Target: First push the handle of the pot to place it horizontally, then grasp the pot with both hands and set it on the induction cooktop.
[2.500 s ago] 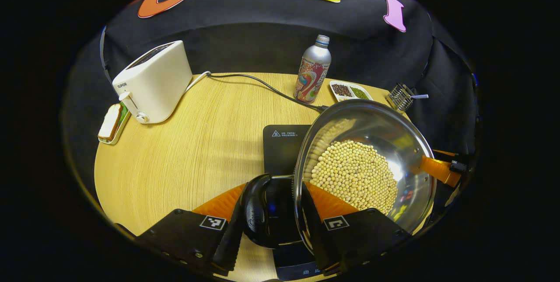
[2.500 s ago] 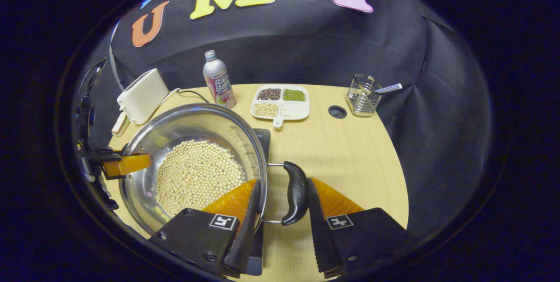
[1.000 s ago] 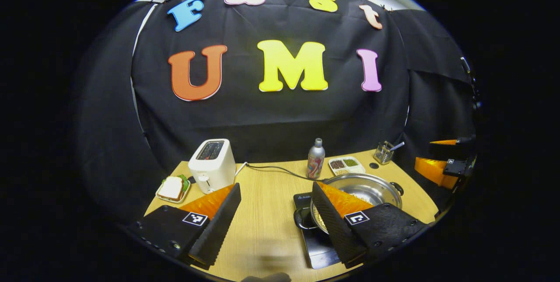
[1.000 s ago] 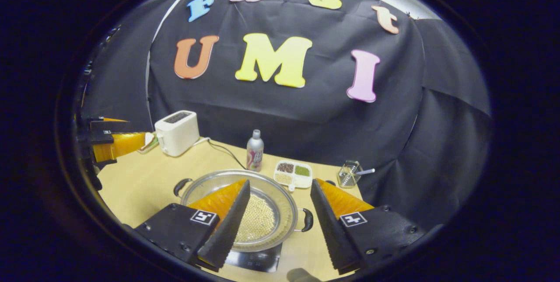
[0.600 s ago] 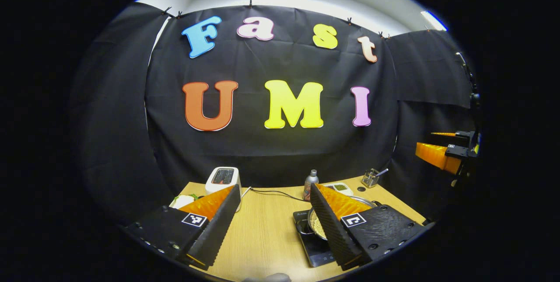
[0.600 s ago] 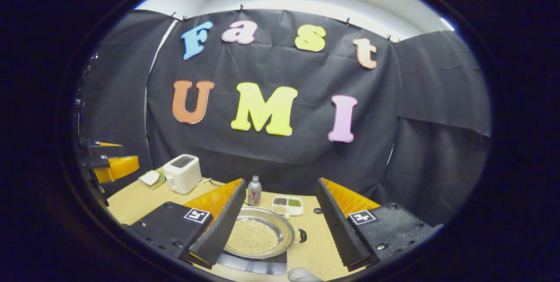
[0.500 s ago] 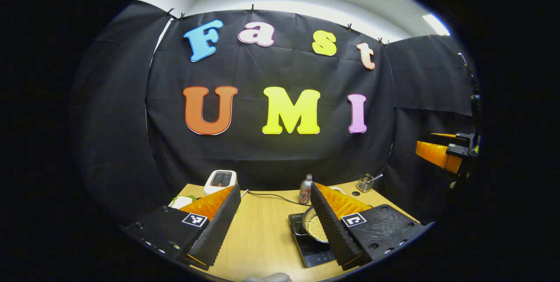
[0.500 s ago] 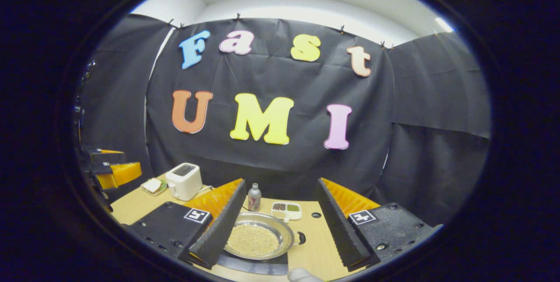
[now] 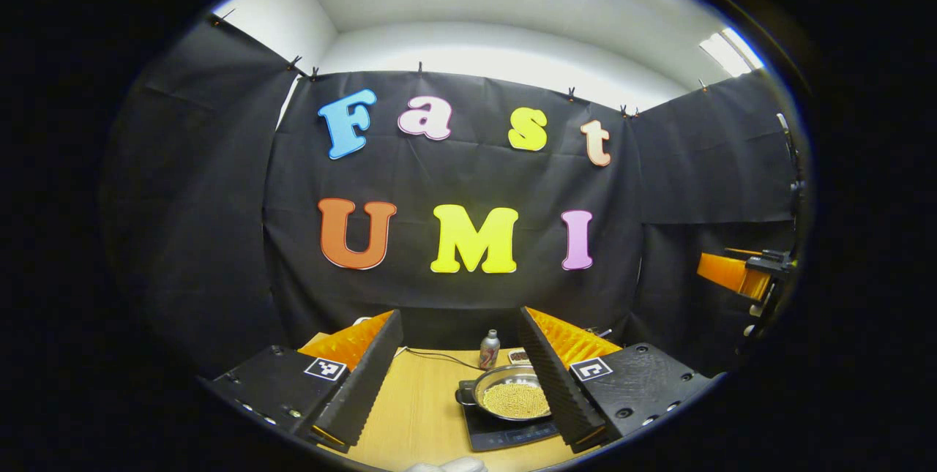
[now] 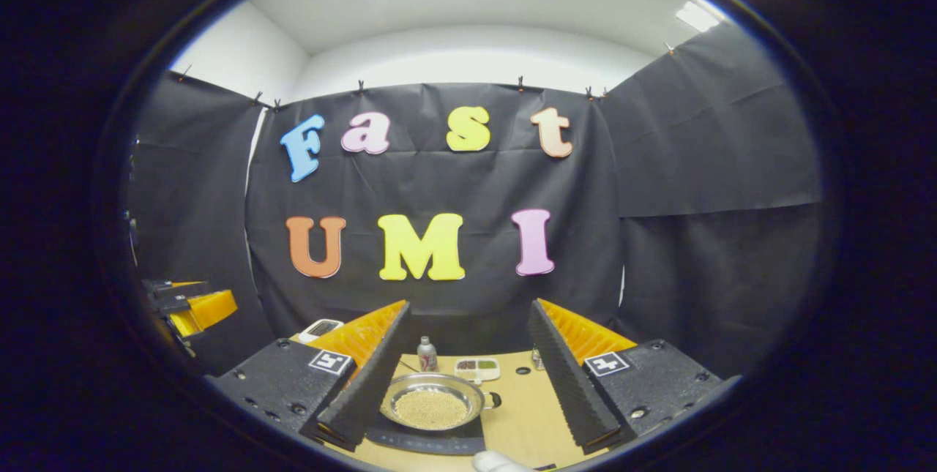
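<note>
In the left gripper view, the left gripper (image 9: 461, 384) is held high and well back from the table (image 9: 424, 413), its 2 fingers spread wide with nothing between them. Each finger block carries a small black-and-white square marker; no word can be read on them. Between the fingers, far below, the pot (image 9: 510, 393) sits on the induction cooktop (image 9: 505, 434), a dark flat slab lying on the table. The pot is a shallow steel pan holding pale round beans, and 1 dark side handle (image 9: 463, 394) sticks out level on its left. Behind the pot stands a bottle (image 9: 488, 350) with a printed label, too small to read, and a dark cable (image 9: 432, 357) runs across the wood to its left. At the far right edge the right gripper (image 9: 739, 273) hangs in the air, well apart from the pot.

In the right gripper view, the right gripper (image 10: 468, 384) is likewise raised and far from the table (image 10: 520, 413), fingers wide apart and empty, each with a square marker. The pot (image 10: 432, 401) rests on the induction cooktop (image 10: 428, 443), beans inside, 1 handle (image 10: 492, 400) showing level on its right. Behind it stand the bottle (image 10: 426, 355) and a white divided dish (image 10: 477, 368) with dark and green fillings. A white toaster (image 10: 320, 328) shows at the left, its lettering unreadable. The left gripper (image 10: 192, 305) shows at the left edge.
</note>
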### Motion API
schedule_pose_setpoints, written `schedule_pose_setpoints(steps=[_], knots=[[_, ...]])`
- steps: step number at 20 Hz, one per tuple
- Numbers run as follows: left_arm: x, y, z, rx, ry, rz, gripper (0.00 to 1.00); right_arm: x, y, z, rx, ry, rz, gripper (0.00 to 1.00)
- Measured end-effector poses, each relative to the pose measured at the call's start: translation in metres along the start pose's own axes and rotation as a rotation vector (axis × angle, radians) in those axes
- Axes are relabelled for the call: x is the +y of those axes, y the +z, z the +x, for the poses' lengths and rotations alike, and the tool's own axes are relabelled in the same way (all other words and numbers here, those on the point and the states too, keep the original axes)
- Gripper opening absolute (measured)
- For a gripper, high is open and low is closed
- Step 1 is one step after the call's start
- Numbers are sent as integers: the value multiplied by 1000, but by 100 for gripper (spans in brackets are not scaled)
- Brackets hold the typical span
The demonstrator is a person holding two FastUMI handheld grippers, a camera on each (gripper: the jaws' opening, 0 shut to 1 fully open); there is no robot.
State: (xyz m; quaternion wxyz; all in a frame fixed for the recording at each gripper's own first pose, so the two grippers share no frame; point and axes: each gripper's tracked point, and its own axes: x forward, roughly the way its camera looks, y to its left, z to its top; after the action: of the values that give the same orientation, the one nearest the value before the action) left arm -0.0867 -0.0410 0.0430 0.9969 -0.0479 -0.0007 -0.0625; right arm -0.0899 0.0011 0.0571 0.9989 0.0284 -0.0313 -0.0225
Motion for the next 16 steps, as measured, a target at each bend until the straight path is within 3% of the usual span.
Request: schedule_pose_setpoints(steps=[1,2,8,9,10,12,13,14,16], knots=[[-11,2,-11,-8,0,-14,84,-4,7,-12,-13,9,-7,100],[-22,8,-23,-13,-1,-16,95,-13,11,-23,-20,10,-27,100],[-62,22,-77,-58,19,24,95,-46,12,-72,-32,27,-19,100],[-65,23,-83,-60,22,25,84,-49,10,-78,-33,31,-32,100],[-67,21,-89,-57,29,23,84,-51,10,-83,-36,39,-35,100],[-66,20,-98,-50,53,29,84,-52,7,-88,-29,56,-12,100],[-63,20,-103,-46,72,40,95,-54,3,-90,-16,60,6,100],[-61,18,-106,-42,85,47,83,-54,1,-89,-7,68,20,100],[-58,11,-111,-29,103,58,84,-57,-4,-89,3,76,20,100]])
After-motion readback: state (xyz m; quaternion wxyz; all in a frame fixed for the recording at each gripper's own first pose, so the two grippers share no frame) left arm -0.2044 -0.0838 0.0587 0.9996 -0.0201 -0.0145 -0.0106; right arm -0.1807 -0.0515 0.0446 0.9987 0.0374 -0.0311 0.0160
